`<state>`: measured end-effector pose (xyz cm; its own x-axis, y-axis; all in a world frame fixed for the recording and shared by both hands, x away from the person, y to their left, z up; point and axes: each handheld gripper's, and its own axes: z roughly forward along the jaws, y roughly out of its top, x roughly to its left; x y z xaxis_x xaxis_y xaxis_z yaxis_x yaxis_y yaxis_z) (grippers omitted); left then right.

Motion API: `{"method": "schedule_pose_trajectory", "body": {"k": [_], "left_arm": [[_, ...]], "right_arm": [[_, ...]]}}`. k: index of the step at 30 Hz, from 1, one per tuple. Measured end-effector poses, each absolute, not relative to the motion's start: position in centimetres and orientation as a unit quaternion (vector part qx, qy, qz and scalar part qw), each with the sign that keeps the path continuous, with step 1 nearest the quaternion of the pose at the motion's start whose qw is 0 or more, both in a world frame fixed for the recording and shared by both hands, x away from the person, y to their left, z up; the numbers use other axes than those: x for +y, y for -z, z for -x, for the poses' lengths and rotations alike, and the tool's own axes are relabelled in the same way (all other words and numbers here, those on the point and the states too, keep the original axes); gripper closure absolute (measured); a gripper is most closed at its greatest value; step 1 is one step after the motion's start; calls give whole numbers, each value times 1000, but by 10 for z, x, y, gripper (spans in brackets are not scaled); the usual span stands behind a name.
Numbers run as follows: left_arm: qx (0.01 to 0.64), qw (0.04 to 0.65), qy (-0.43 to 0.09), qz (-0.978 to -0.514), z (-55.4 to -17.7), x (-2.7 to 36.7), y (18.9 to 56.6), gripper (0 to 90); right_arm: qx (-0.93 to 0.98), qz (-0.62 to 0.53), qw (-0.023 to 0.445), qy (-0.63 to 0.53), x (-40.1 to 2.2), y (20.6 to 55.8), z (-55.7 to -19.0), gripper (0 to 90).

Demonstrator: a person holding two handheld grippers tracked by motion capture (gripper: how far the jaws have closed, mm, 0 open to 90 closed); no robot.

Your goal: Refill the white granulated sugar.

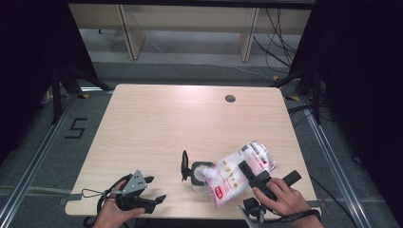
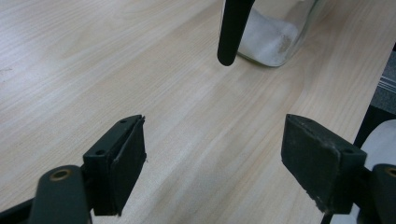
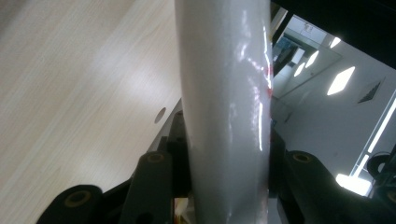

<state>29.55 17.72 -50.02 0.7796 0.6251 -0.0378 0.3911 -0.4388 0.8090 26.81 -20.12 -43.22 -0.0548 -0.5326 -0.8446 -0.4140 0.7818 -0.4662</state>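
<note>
High view: right tool [image 1: 256, 175] clamps the tilted white bag [image 1: 237, 173] over the jar [image 1: 199, 175]; left tool [image 1: 154, 190] rests wide apart.

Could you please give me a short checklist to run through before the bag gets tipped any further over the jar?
1. Grip on the bag: ok; the right gripper is clamped on it, both jaws pressing its sides in the right gripper view.
2. Bag mouth over the jar: cannot tell; the bag's lower end lies at the opening and hides it.
3. Jar lid out of the way: ok; it stands swung open on the jar's left.
4. Jar steadied: not ok; the left gripper is open and apart from it.
5. Fill level: ok; white powder sits low in the jar.
6. Spills on the table: ok; none seen.
</note>
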Motion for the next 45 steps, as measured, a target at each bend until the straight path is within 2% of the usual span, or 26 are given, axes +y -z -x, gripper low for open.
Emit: {"method": "schedule_pose_trajectory", "body": {"k": [9,45], "left_arm": [[306,427,-135,-840,-297,180,501,215],[305,423,-141,-842,-296,181,499,216]], "right_arm": [[728,330,599,51,-198,431,-279,671],[728,316,608,28,-204,437,-277,672]]}}
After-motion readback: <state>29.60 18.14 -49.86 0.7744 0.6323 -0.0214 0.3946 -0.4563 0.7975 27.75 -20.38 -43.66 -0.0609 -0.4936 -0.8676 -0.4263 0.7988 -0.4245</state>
